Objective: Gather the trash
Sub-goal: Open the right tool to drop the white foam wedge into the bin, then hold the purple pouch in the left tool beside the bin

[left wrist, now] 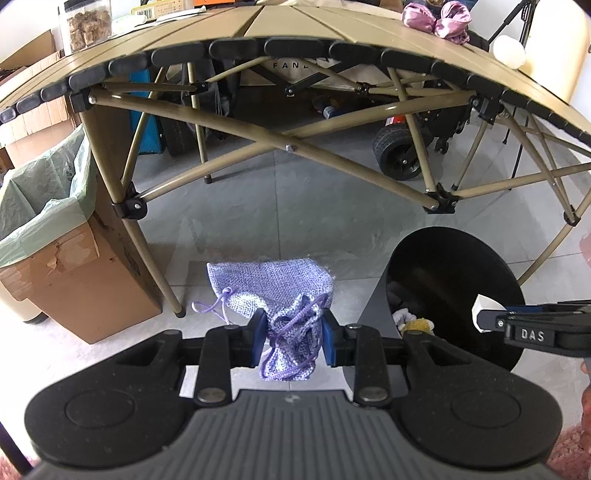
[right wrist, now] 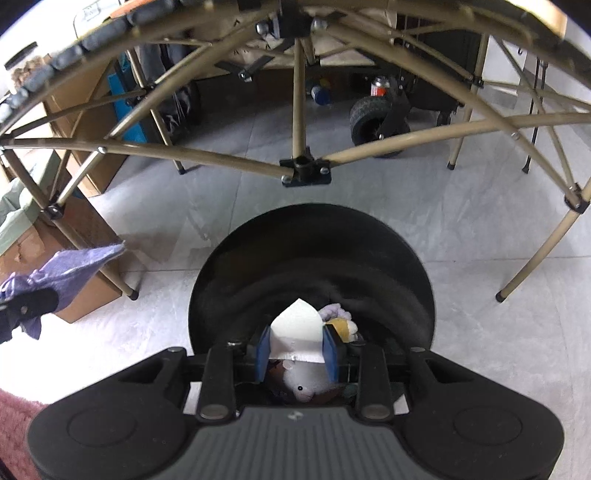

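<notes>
My right gripper (right wrist: 295, 345) pinches a white scrap (right wrist: 295, 328) at frame centre, right over the black bin (right wrist: 310, 258), ready to drop; my left gripper (left wrist: 293, 334) clamps the purple pouch (left wrist: 280, 291) beside it, waiting

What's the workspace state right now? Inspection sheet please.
Surface: grey tiled floor under a tan folding table.
Job's things: purple pouch in the left tongs; white paper in the right tongs, over the black bin; soft toys already in the bin.
Clutter: lined cardboard box beside a table leg; jar and pink cloth on the table.
Grippers: left tongs shut on the pouch; right tongs shut on the paper.
Cables: nothing seen.
Surroundings: wheeled cart behind the table.
</notes>
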`<action>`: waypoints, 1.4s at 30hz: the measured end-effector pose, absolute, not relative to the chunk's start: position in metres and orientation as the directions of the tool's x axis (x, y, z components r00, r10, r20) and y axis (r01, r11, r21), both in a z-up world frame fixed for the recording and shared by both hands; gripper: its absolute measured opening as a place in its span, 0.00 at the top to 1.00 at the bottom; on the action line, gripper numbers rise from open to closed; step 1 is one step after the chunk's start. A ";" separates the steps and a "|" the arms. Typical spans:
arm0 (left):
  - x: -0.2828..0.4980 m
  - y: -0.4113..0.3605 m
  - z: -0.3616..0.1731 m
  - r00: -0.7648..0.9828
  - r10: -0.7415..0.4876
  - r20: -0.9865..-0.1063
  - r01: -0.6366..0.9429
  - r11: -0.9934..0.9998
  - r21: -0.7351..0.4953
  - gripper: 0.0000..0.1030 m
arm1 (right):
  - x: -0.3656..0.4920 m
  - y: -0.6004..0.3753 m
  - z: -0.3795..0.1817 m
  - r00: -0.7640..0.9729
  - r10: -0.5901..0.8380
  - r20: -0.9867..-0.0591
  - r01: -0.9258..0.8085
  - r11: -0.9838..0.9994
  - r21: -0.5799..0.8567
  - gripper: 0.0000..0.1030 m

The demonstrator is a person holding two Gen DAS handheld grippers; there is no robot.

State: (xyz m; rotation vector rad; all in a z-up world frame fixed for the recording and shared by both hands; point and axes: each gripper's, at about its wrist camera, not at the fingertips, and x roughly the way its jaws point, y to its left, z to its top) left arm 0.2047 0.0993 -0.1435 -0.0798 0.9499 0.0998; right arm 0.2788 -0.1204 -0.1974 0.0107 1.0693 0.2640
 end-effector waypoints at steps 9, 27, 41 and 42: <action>0.208 0.098 -0.148 0.565 0.057 -0.823 -0.120 0.993 -0.014 0.71 | 0.290 -0.118 -0.215 0.414 0.220 -0.883 -0.184 0.971 0.155 0.69; 0.208 0.098 -0.148 0.562 0.056 -0.825 -0.119 0.993 -0.013 0.71 | 0.294 -0.128 -0.218 0.429 0.209 -0.879 -0.117 0.977 0.176 0.00; 0.207 0.095 -0.148 0.570 0.049 -0.820 -0.108 0.994 -0.015 0.71 | 0.292 -0.128 -0.215 0.432 0.213 -0.876 -0.137 0.976 0.170 0.00; 0.207 0.094 -0.148 0.570 0.046 -0.820 -0.106 0.994 -0.018 0.71 | 0.292 -0.128 -0.214 0.433 0.213 -0.876 -0.136 0.976 0.170 0.00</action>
